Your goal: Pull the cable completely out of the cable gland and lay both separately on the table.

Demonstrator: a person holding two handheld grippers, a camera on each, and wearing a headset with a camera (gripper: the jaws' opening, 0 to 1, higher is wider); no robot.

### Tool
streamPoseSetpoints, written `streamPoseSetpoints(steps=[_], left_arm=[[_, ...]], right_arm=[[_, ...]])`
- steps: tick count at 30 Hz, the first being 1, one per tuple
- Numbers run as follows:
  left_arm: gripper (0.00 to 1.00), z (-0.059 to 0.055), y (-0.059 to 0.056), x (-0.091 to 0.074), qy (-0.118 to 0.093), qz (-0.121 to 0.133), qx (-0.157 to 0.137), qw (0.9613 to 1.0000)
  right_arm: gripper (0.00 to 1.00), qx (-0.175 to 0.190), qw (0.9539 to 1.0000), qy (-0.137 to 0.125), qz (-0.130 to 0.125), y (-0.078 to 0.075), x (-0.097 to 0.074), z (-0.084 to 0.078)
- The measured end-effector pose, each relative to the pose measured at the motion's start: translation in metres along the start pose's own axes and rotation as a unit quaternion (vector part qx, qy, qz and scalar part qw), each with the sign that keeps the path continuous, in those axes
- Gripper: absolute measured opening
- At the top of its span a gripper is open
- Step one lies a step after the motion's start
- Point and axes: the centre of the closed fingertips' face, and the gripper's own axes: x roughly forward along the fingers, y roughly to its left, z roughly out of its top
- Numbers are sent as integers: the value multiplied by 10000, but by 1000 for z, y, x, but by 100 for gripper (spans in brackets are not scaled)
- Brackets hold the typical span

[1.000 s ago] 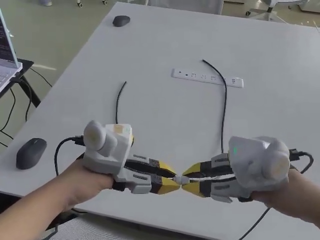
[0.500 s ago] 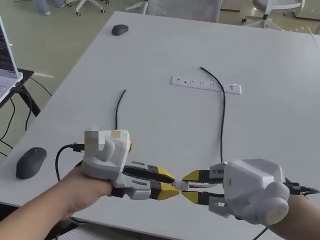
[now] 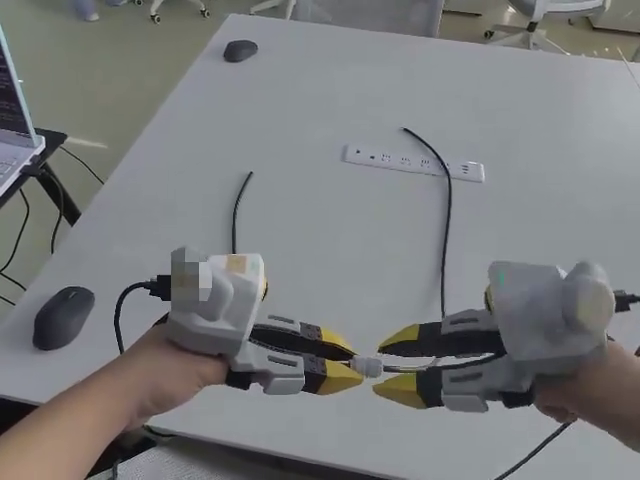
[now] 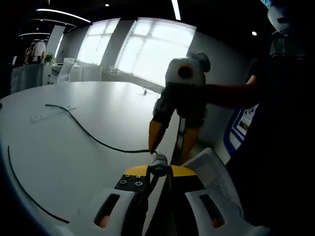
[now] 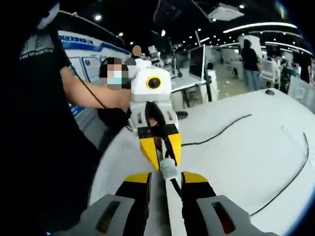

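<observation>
Cable gland looks tiny, light and hard, pinched in the left tool over the counter edge. The cable is thin and floppy. Right tool sits spread around it, gripping nothing, so I'd grab just beside the gland.

The white left gripper and right gripper are showing yellow-black jaws, trailing black cables behind, the person wearing a dark T-shirt.
</observation>
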Motion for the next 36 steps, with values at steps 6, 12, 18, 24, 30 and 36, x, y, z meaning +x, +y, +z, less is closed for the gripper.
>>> streamPoseSetpoints(steps=[6,12,18,24,30,36], left_arm=[[15,1,-1,0,1,1,128,9999],[15,3,-5,2,-2,-63,246,9997],[15,5,-7,2,2,-64,291,9996],[15,6,-7,2,-18,-69,318,9995],[15,6,-5,2,5,-61,252,9997],[15,3,-1,3,6,-53,114,9999]], right_arm=[[20,517,9971,94,554,-6,4,1],[14,1166,9865,-32,1152,-6,8,-1],[13,1380,9806,-148,1381,-3,6,-1],[13,1441,9781,-87,1500,4,7,-3],[9,1501,9762,-140,1556,7,9,-1],[8,1102,9833,-117,1446,7,9,0]])
